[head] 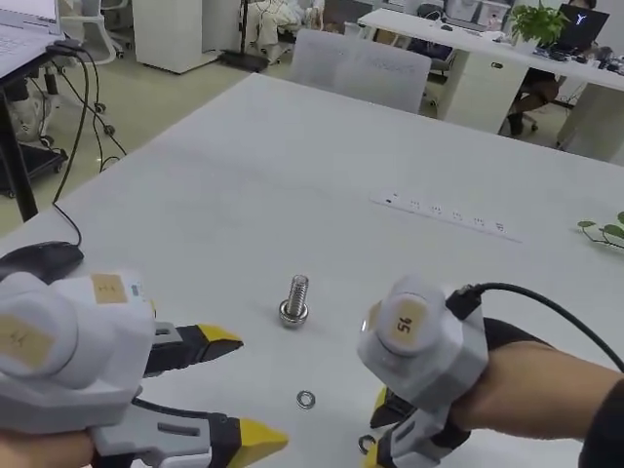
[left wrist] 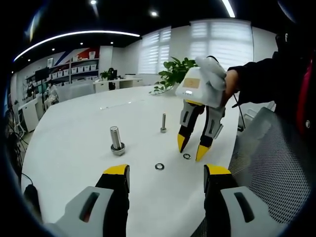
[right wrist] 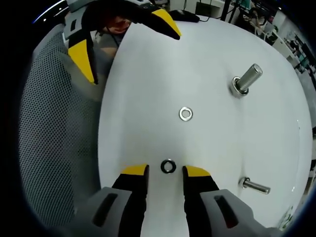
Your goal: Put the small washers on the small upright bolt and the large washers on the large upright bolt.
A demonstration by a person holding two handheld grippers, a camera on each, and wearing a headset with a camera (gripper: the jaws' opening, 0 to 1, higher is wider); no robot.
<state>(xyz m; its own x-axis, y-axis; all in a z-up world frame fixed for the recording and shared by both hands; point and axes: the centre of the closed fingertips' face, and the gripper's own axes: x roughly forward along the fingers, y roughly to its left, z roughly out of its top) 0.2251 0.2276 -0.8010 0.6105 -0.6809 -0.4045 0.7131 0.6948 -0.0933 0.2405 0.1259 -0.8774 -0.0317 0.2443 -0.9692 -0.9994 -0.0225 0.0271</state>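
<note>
Yellow-tipped right gripper holds its jaws apart, straddling the dark flat ring washer at the near edge of the smooth white table. Lower squarely and pinch the thin rim gently, since it may skid. A shiny silver washer lies left, the thick threaded large upright bolt farther, and the slim steel small upright bolt to its right. The left gripper gapes empty.

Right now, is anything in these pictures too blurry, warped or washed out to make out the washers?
Head view: even light, sharp, the silver washer reads clearly on the white table. Left gripper view: fisheye bends the table edge, and the ceiling lights flare bright overhead. Right gripper view: strong fisheye curve, but the dark washer is sharp between the jaws, with faint shadows only.
</note>
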